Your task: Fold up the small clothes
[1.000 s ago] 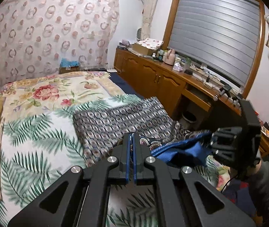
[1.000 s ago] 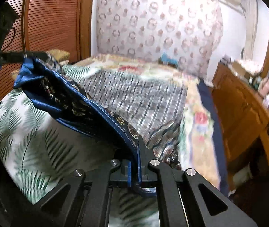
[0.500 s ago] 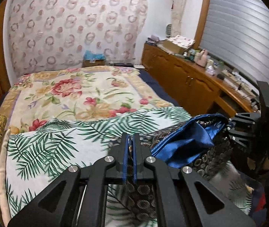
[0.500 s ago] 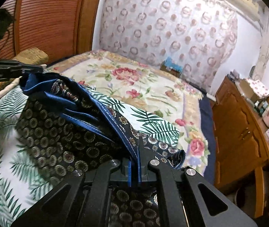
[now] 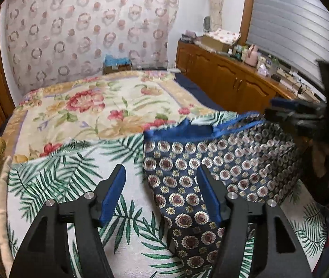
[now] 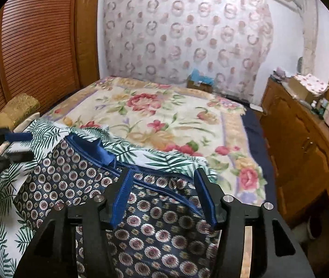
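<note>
Both claws, left claw (image 5: 161, 187) and right claw (image 6: 164, 193), wide open, empty, seemingly just above folded patterned garment (image 5: 222, 162).

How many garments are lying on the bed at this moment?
1: a navy patterned garment lies on the palm-leaf sheet, in front of both open grippers. Others may be hidden out of view.

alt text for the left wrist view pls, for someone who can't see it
The left gripper is open above a navy medallion-print garment with a blue lining edge, lying on a palm-leaf sheet on a bed. A floral blanket lies beyond, wooden cabinets line the right side, and the right gripper shows blurred at far right.
</note>
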`<state>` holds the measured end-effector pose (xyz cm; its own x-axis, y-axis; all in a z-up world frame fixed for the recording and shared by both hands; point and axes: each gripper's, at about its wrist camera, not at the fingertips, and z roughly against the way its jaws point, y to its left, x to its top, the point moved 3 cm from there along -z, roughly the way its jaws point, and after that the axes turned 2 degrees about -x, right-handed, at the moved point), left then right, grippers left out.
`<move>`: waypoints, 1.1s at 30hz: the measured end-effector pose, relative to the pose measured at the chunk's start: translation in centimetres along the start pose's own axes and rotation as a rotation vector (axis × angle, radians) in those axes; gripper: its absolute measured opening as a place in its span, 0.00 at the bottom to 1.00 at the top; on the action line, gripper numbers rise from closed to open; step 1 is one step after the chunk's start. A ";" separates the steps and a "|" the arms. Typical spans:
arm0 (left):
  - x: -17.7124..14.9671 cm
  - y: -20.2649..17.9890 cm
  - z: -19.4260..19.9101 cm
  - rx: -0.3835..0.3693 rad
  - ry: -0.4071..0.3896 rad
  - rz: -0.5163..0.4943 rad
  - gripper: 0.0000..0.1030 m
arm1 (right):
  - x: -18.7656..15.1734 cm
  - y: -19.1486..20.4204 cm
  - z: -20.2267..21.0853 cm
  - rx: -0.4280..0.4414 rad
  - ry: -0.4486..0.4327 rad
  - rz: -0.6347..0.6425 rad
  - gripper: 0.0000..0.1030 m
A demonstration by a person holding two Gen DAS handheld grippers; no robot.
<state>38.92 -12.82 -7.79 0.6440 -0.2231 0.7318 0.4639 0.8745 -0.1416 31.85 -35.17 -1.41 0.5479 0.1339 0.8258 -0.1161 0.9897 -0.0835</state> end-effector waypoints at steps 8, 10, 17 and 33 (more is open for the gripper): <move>-1.3 0.6 -3.4 -0.013 0.112 0.031 0.62 | -4.4 -1.8 1.2 -0.019 0.143 -0.049 0.60; -1.4 0.6 -3.8 -0.021 0.125 0.037 0.62 | -5.5 -2.9 0.7 -0.032 0.181 -0.083 0.61; -1.6 0.0 -5.0 -0.053 0.162 0.042 0.62 | -6.9 -5.7 -0.9 0.103 0.247 -0.282 0.62; -0.5 -1.5 -4.9 -0.196 0.155 0.068 0.06 | -7.6 -5.1 -1.6 0.213 0.214 -0.236 0.15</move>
<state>40.92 -16.10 -11.20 0.7561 -0.2434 0.6075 0.5156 0.7932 -0.3240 29.60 -41.18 -8.09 0.7379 -0.0667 0.6715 -0.1234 0.9650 0.2315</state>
